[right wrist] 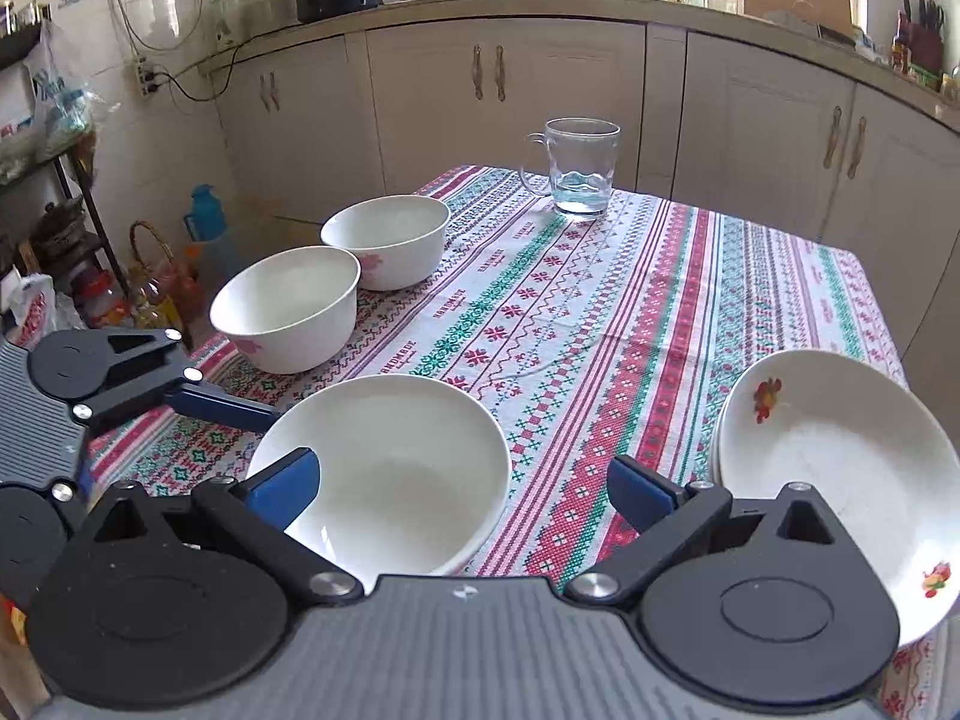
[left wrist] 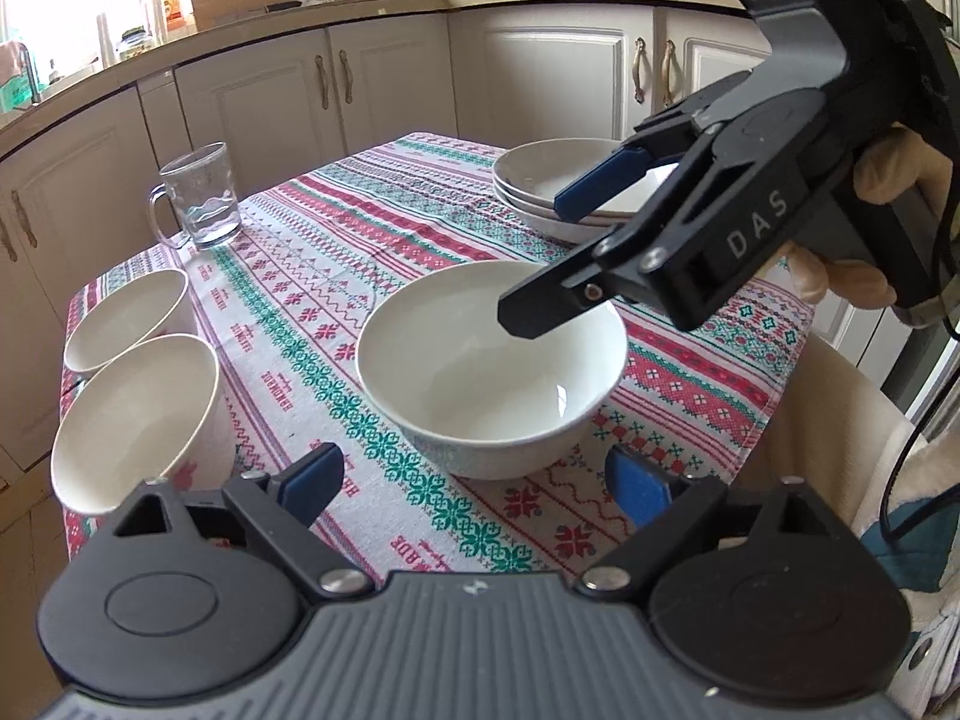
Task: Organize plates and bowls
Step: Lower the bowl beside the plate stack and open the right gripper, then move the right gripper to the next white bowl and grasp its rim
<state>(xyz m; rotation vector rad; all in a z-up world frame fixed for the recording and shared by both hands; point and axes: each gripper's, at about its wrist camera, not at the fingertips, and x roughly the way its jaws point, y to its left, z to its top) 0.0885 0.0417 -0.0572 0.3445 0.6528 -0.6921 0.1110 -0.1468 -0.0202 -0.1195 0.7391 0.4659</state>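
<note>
A plain white bowl [left wrist: 492, 366] stands on the patterned tablecloth [left wrist: 336, 276], close in front of my left gripper [left wrist: 474, 483], which is open with its pads off the bowl. My right gripper [left wrist: 536, 261] hangs open over the bowl's far right rim. In the right wrist view the same bowl [right wrist: 390, 468] has its right rim between the spread fingers of the right gripper [right wrist: 465, 489], one pad over the inside and nothing gripped. Two flowered bowls [right wrist: 288, 306] [right wrist: 390, 246] sit side by side at the left edge. Stacked flowered plates [right wrist: 840, 468] lie at the right.
A glass mug [right wrist: 582, 168] with a little water stands at the table's far side. A gloved hand [left wrist: 894, 180] holds the right gripper. A cream chair back [left wrist: 840, 408] stands beside the table. Cabinets [right wrist: 480, 120] ring the room, and bottles and a basket [right wrist: 150, 276] sit on the floor.
</note>
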